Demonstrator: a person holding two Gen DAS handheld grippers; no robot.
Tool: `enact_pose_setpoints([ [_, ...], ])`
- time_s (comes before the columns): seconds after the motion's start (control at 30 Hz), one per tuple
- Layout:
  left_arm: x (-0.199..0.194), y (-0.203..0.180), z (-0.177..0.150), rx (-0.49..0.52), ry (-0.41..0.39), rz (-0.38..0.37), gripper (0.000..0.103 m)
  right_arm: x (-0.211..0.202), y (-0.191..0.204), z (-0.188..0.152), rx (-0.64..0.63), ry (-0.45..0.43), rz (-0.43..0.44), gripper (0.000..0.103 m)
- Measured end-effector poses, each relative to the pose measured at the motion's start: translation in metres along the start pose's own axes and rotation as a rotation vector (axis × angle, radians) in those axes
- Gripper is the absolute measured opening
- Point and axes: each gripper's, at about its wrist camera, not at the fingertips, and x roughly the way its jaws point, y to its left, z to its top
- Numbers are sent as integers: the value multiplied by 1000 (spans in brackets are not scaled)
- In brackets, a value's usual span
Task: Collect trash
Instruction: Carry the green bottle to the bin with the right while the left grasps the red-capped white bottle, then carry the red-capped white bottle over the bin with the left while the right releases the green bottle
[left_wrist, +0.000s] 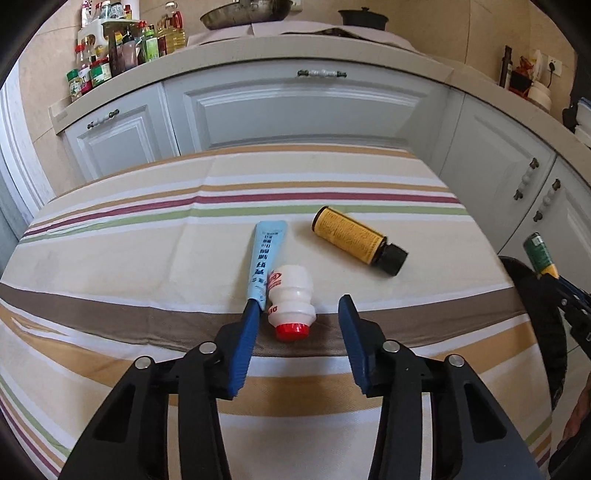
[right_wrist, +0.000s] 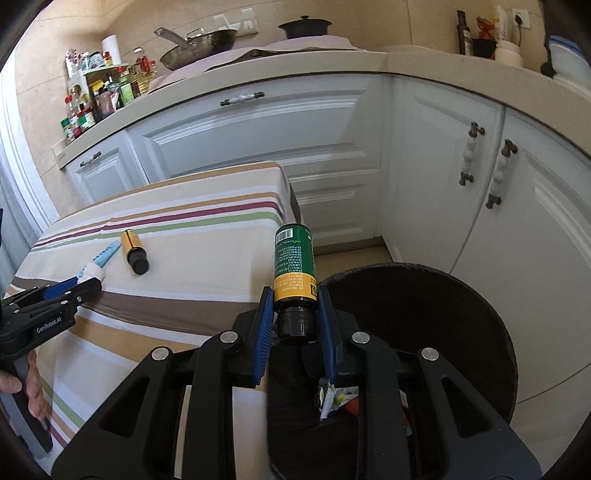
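On the striped tablecloth (left_wrist: 110, 258) lie a small white bottle with a red cap (left_wrist: 290, 299), a light blue tube (left_wrist: 266, 254) and a yellow-labelled bottle with a black cap (left_wrist: 356, 240). My left gripper (left_wrist: 299, 306) is open around the white bottle, its left finger beside the tube's end, the right finger clear of the bottle. My right gripper (right_wrist: 293, 306) is shut on a green and yellow bottle (right_wrist: 294, 258), held by its black cap near the rim of a black bin (right_wrist: 461, 295). The left gripper (right_wrist: 79, 288) also shows in the right wrist view.
The black bin stands on the floor at the table's right edge, with wrappers (right_wrist: 338, 400) inside. White kitchen cabinets (left_wrist: 303, 107) run behind the table. The counter carries condiment bottles (left_wrist: 110, 55), a pan (right_wrist: 199, 44) and a black pot (right_wrist: 304, 27). A hand (right_wrist: 26, 384) grips the left handle.
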Motion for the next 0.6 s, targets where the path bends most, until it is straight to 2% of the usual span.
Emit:
enact_pose_setpoints([
  [0.13, 7, 1, 1, -4, 29, -2, 37, 4, -7, -3, 16, 5, 1, 23],
  [0.23, 7, 0, 1, 7, 30, 4, 27, 6, -11, -5, 21, 9, 3, 23],
  [0.6, -5, -6, -1, 46, -19, 13, 27, 2, -8, -7, 18, -1, 4, 23],
])
